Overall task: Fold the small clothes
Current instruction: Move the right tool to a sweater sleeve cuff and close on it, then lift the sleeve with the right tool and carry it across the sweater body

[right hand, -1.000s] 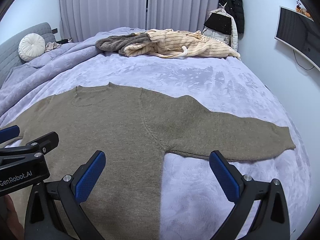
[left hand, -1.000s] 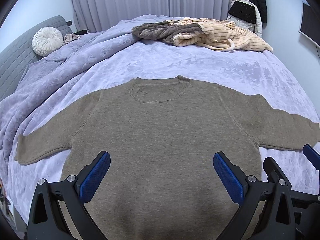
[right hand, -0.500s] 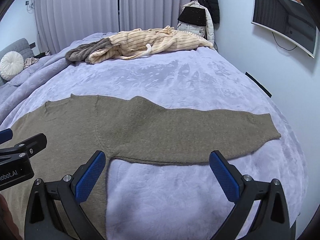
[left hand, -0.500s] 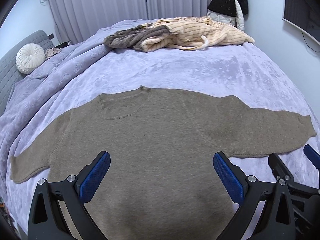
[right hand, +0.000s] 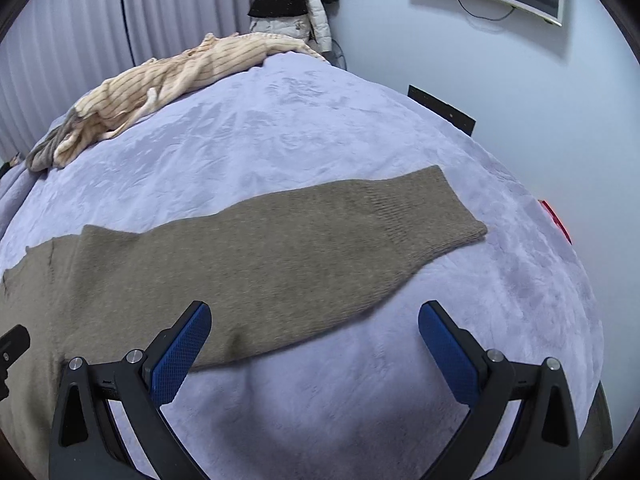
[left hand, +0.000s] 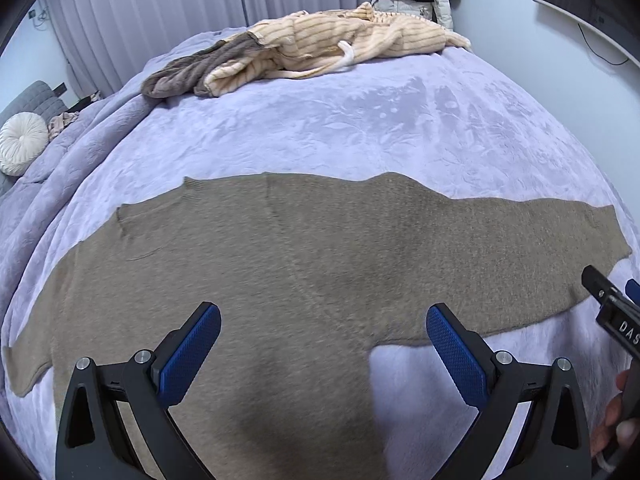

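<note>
1. Now, nearest us, our left gripper (left hand: pixel 323 346) and right gripper (right hand: pixel 314 344) both hover with jaws wide apart, holding nothing.
2. Below them, the sweater (left hand: pixel 280 272) lies flat and unfolded on the bed (left hand: pixel 360 120).
3. Over the last second both views have swung rightward; the right sleeve (right hand: pixel 340 232) now stretches ahead of our right gripper, so we judge it the first fold.
4. Farther off, a clothes pile (left hand: pixel 312 48) waits.

We see even, soft, cool indoor light, faint shadows under each tool, strong fisheye bending with dark corners, and slight blur low in the frame
</note>
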{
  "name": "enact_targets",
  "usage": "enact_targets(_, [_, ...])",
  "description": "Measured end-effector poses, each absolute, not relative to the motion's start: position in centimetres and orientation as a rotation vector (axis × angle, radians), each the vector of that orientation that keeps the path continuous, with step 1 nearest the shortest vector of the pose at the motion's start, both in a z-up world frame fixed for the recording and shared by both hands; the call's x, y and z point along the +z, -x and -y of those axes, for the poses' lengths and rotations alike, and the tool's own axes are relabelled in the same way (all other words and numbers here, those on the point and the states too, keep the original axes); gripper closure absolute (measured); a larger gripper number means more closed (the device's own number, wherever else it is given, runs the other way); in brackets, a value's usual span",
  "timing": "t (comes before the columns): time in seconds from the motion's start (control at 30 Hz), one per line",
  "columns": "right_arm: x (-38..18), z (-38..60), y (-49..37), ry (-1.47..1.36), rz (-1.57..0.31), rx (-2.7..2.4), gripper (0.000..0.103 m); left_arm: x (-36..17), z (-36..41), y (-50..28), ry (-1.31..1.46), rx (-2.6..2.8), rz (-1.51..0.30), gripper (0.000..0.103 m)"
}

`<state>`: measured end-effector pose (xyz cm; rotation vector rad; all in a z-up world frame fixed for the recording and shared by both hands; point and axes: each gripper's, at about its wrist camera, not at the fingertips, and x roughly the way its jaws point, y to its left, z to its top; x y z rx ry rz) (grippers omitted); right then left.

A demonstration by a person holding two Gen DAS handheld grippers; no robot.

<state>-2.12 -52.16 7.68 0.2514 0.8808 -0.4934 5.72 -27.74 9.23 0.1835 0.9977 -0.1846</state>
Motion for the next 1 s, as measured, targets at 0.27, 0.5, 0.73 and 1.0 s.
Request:
enact_targets(0.27, [5.7,57.7,0.8,-0.353,-0.900,-0.538,0.000,7.5,30.1,-7.4,-0.193,-0.194,-1.029,0.000])
enact_targets(0.5, [5.3,60.7,-1.6,-0.397,-0.881,-0.533,0.000,6.1,30.7,-9.4,-0.182,-0.178,-1.053,0.000])
enact_targets(0.73, [5.8,62.9,-1.3,-0.469,-0.813,-0.452,0.092,5.2,29.6,-11.5,-0.141,-0.132,-1.085,0.000])
enact_targets(1.0, [7.8,63.1,3.7,-0.536,-0.666,-0.350,0.096,3.7,28.7,-12.7,-0.109,-0.092,-1.119,0.000])
